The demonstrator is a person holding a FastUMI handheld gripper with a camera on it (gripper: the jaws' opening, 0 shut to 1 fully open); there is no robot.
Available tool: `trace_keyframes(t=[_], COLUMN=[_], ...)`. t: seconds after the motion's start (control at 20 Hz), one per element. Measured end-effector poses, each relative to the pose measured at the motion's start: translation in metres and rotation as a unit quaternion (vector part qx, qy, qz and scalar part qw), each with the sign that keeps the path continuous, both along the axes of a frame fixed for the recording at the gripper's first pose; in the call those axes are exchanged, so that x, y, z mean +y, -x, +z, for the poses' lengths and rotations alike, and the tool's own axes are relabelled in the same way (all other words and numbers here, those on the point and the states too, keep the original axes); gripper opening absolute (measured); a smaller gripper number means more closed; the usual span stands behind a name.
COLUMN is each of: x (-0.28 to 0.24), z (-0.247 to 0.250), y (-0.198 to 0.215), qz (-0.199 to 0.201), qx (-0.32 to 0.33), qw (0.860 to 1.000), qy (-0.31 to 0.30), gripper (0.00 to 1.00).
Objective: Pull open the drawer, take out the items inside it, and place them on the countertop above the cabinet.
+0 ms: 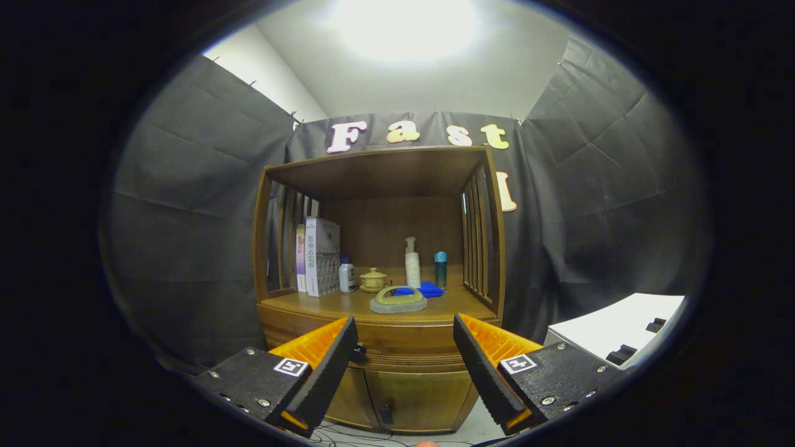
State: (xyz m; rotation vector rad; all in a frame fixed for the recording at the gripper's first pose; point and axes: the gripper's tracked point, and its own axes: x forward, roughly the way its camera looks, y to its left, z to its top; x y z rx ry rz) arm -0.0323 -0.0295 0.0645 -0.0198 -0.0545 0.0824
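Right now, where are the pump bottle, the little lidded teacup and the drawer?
Pump bottle [412,268]: gripper view, on its white body.
Lidded teacup [373,279]: gripper view, on its bowl.
Drawer [404,343]: gripper view, on its front.

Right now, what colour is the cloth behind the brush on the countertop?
Blue cloth, seen best in the gripper view.

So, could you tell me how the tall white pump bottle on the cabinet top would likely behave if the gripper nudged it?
The white pump bottle stands tall and narrow, so it would probably tip rather than slide. Its smooth surface looks likely to be slippery. If it fell, it might knock the teal bottle close beside it. The gripper is open, short of the cabinet.
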Motion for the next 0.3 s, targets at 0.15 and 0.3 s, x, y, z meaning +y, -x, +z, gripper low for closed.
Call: trace_keyframes(t=[0.15,0.3], x=[-0.0019,-0.0024], z=[-0.0055,-0.0081], y=[-0.0006,-0.0009], qz=[-0.001,-0.002], qx=[0.005,0.008], qw=[1.000,1.000], qy=[0.002,0.000], gripper=[0.96,0.96])
